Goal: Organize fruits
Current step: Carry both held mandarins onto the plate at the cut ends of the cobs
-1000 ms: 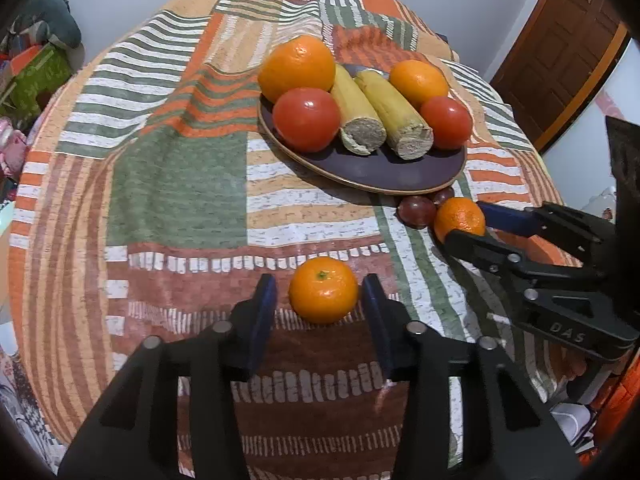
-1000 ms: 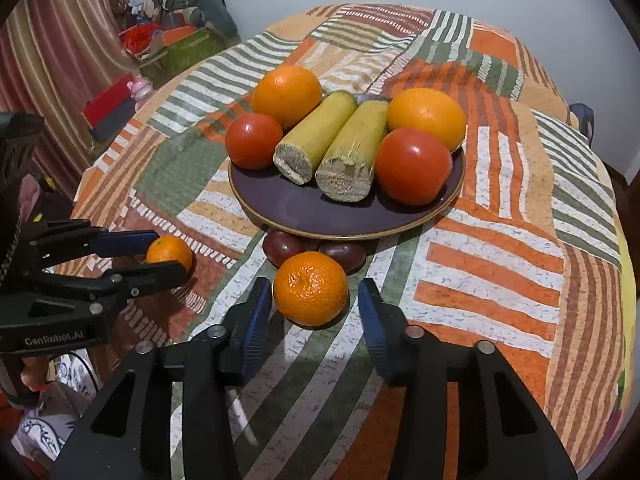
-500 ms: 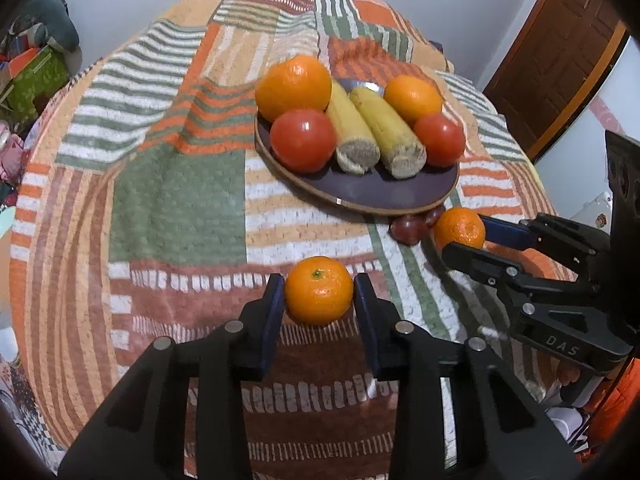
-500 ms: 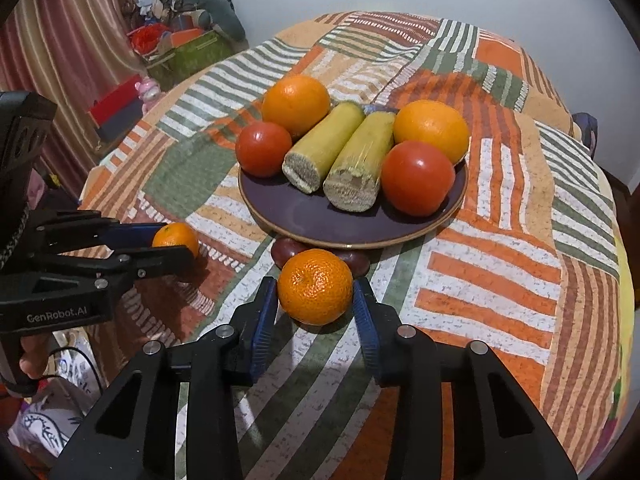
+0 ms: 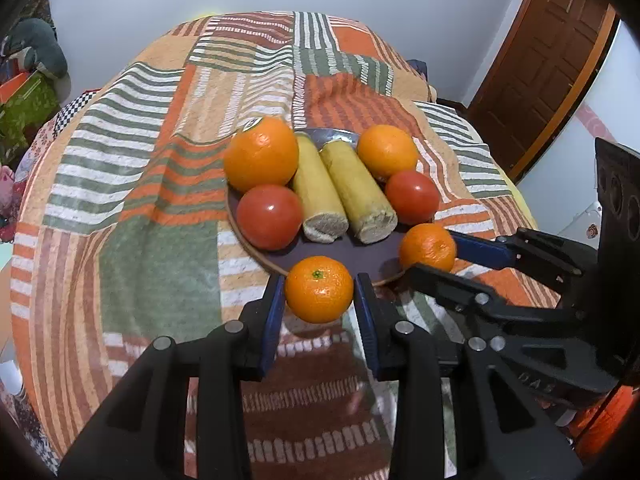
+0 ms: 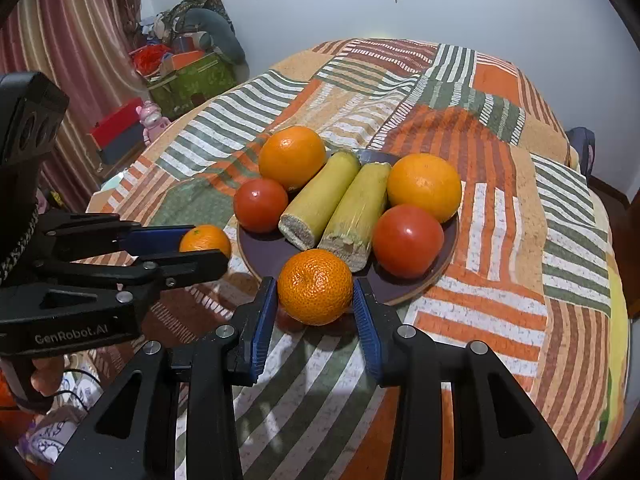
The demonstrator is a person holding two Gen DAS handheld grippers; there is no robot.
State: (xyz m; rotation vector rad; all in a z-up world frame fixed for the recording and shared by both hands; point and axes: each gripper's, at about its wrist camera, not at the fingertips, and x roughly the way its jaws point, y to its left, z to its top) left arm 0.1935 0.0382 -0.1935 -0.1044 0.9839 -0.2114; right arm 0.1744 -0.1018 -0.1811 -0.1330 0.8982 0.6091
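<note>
A dark purple plate (image 5: 340,252) (image 6: 440,276) on the quilt holds two oranges (image 5: 261,155), two tomatoes (image 5: 269,216) and two corn cobs (image 5: 356,196). My left gripper (image 5: 319,292) is shut on a mandarin (image 5: 319,289) and holds it lifted at the plate's near rim. It also shows in the right wrist view (image 6: 205,240). My right gripper (image 6: 315,292) is shut on a second mandarin (image 6: 315,286), lifted at the plate's near edge. That one also shows in the left wrist view (image 5: 427,247).
The striped patchwork quilt (image 5: 160,240) covers a round table. A brown door (image 5: 536,60) stands to the right. Boxes and toys (image 6: 184,76) lie by a curtain at the left. The small dark fruits seen earlier by the plate are hidden.
Both grippers closed on their mandarins, lifted them off the quilt and moved them toward the plate's near rim.
</note>
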